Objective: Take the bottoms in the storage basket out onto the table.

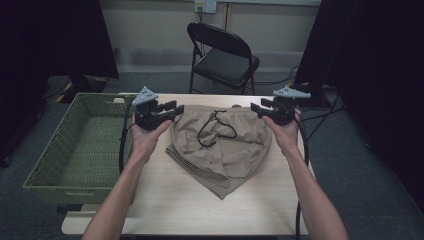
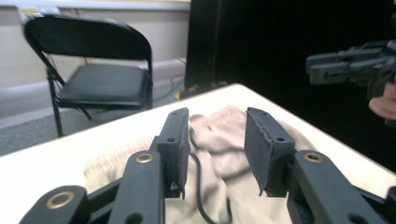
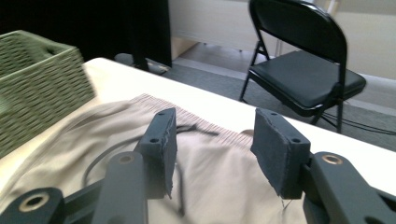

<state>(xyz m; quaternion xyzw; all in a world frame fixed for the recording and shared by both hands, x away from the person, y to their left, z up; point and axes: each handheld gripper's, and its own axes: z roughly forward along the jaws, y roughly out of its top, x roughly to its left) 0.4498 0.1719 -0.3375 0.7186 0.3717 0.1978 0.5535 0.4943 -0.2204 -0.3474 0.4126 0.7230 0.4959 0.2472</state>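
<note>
High view: shorts (image 1: 220, 150) lie beside basket (image 1: 75, 145).

A pale wooden table (image 1: 175, 205) bears crumpled tan shorts (image 1: 225, 150) (black drawstring).

- tan shorts (image 1: 220, 150) lie crumpled mid desk (image 1: 175, 205), black drawstring (image 1: 214, 129) looped on top
- left hand-held gripper (image 1: 176, 109) at the waistband's left corner, jaws apart, nothing gripped
- right hand-held gripper (image 1: 256, 108) at the right corner, jaws apart too
- green woven basket (image 1: 55, 155) just beside the desk's left edge
- black folding chair (image 1: 222, 55) behind the desk
</note>
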